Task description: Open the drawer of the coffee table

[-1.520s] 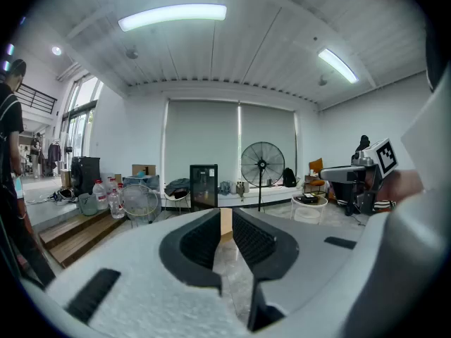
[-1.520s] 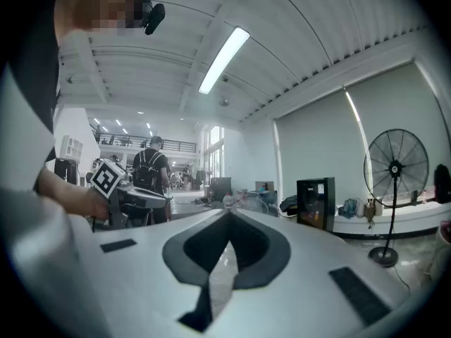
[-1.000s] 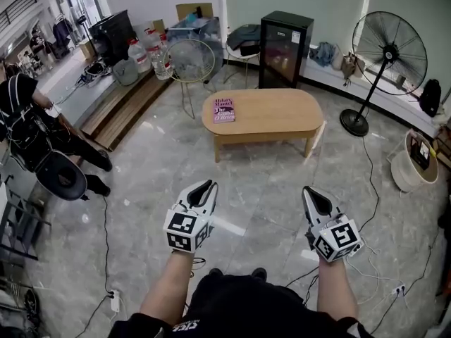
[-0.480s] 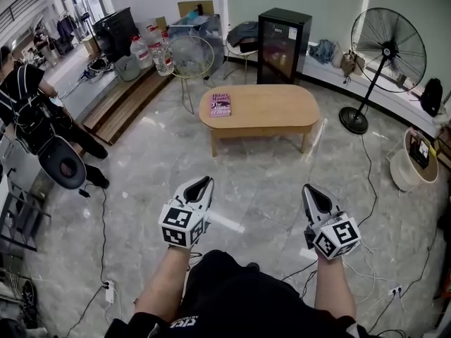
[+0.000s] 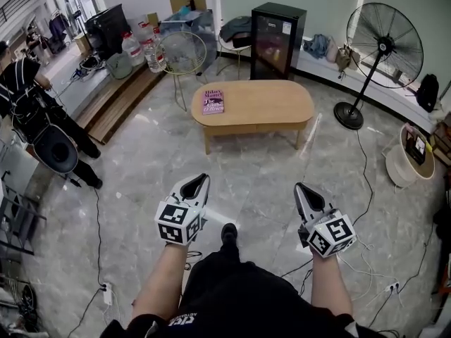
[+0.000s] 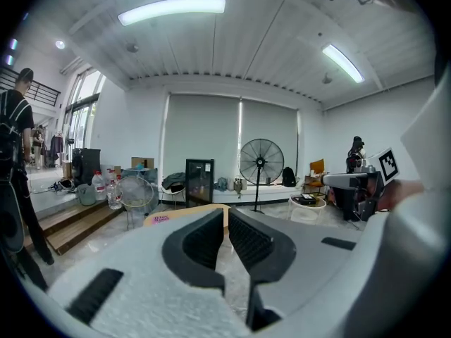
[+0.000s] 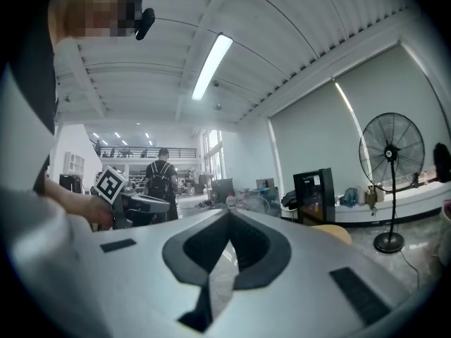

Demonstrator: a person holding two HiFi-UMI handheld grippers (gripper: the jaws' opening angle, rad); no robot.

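Note:
The oval wooden coffee table (image 5: 264,106) stands a few steps ahead on the grey marble floor, with a pink book (image 5: 213,101) lying on its left end. No drawer shows on the side facing me. My left gripper (image 5: 200,182) and right gripper (image 5: 299,188) are held out side by side at waist height, well short of the table. The left gripper (image 6: 226,213) has just been closing; only a thin slit is left and nothing is between its jaws. Its view catches the table top (image 6: 190,214). The right gripper (image 7: 229,215) is shut and empty.
A black mini fridge (image 5: 278,41) and a wire chair (image 5: 182,55) stand behind the table, with a pedestal fan (image 5: 384,37) at the right. A person (image 5: 28,101) and a black stool (image 5: 55,150) are at the left. Cables (image 5: 366,266) trail over the floor at the right.
Both grippers have shifted a little left and up in the head view. The table has drifted left, and my shoe has come into sight between the grippers.

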